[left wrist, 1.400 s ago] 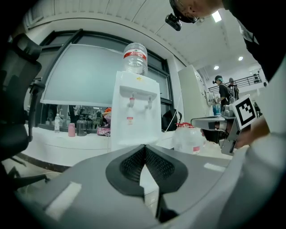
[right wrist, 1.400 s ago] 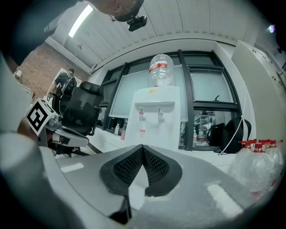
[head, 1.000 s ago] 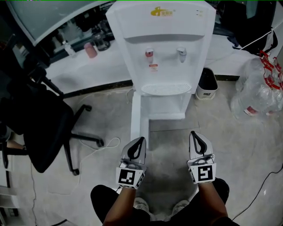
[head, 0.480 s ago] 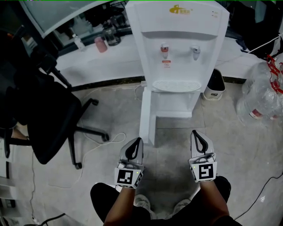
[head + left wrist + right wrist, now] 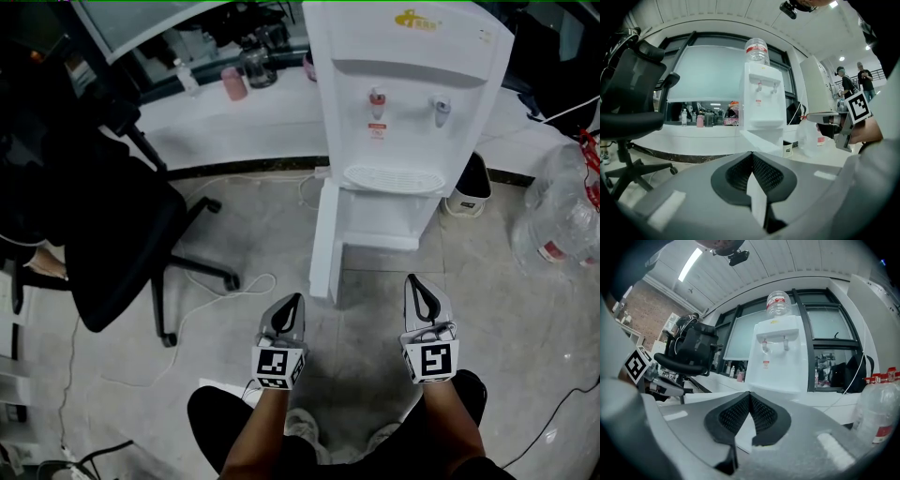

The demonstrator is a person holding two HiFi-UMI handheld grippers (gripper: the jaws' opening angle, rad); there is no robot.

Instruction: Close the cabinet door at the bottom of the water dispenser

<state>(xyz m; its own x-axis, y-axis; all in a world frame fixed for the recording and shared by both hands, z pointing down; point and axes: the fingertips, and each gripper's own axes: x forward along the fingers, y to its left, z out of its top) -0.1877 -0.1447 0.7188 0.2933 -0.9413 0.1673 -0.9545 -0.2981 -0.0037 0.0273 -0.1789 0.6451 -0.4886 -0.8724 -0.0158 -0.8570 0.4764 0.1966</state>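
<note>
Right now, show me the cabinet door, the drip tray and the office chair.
cabinet door (image 5: 325, 248), head view, middle of the open panel.
drip tray (image 5: 392, 178), head view, middle of its grille.
office chair (image 5: 103, 244), head view, on the seat.

Black office chair (image 5: 103, 234) at left on grey floor (image 5: 525, 319), star base and casters visible. White cable (image 5: 251, 283) loops across floor just beside chair base. White ledge (image 5: 225, 131) runs along window at back; pink cup (image 5: 233, 83), clear bottle (image 5: 187, 77) and glass jar (image 5: 254, 66) stand on it, near each other. Small bin (image 5: 466, 199), dark top and white base, on floor by ledge. Large clear plastic water jug (image 5: 562, 225) at right edge. Thin black cable (image 5: 553, 412) bottom right.
</note>
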